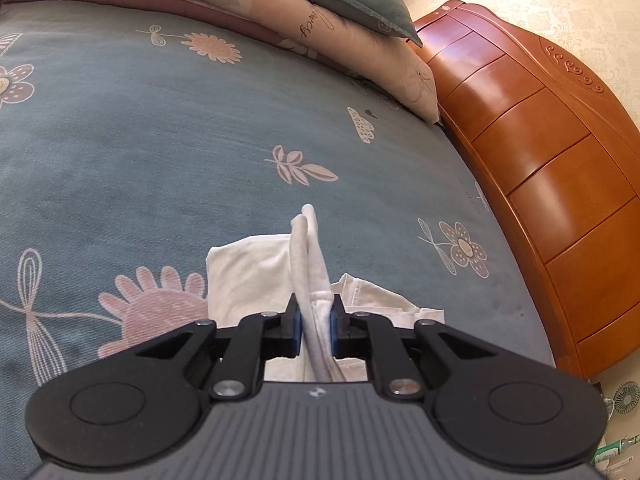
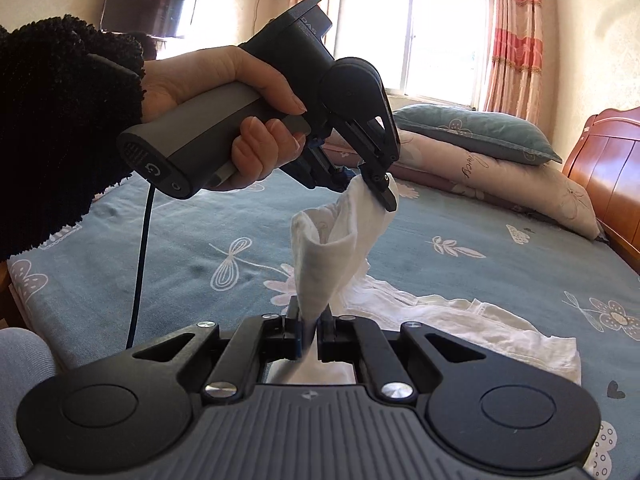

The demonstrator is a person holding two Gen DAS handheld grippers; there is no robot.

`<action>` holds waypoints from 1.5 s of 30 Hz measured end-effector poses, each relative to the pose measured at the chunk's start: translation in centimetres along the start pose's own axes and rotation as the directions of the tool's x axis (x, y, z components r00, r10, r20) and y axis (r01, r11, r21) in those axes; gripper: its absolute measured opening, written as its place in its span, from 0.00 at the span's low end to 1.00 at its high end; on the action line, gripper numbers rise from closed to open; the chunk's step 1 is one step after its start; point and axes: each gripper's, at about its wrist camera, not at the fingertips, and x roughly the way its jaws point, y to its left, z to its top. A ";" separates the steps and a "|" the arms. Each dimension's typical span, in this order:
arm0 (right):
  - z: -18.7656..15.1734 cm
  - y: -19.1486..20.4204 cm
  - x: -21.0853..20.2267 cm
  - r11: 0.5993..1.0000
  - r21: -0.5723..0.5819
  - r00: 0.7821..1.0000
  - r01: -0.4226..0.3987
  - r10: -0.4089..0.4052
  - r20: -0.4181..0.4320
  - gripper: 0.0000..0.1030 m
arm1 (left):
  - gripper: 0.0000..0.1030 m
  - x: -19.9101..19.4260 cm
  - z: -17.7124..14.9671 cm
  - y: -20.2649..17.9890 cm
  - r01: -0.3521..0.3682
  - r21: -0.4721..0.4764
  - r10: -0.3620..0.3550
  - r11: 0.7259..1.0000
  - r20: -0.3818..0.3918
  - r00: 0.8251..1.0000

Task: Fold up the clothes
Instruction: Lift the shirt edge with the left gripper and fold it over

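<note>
My left hand-held gripper is pinched tight on a bunched bit of the white cloth and lifts it up at about 12 o'clock from my right hand-held gripper, which is squeezed shut on the same cloth lower down. The rest of the cloth lies flat on the blue flowered bed, spreading toward 3 o'clock. I think it is a shirt, but it is too crumpled to be sure.
</note>
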 end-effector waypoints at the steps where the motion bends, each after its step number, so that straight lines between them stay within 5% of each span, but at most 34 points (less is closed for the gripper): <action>1: -0.1 -0.8 -0.4 1.000 0.019 1.000 0.008 -0.008 0.007 0.07 | 0.10 0.3 0.0 -0.9 -0.001 0.010 0.001 1.000 -0.001 1.000; 23: -4.2 -11.6 -4.8 0.948 0.264 0.982 0.180 -0.188 0.005 0.07 | 0.11 12.6 -2.6 -15.3 -0.025 0.195 0.049 0.980 -0.124 0.991; 39: -8.4 -17.7 -4.8 0.842 0.504 0.981 0.193 -0.177 -0.081 0.07 | 0.11 18.1 -6.6 -21.1 -0.081 0.379 0.131 0.922 -0.110 0.985; 45: -10.5 -19.8 -4.1 0.762 0.621 0.983 0.183 -0.135 -0.124 0.07 | 0.18 20.5 -8.0 -21.4 -0.115 0.405 0.179 0.907 -0.125 0.976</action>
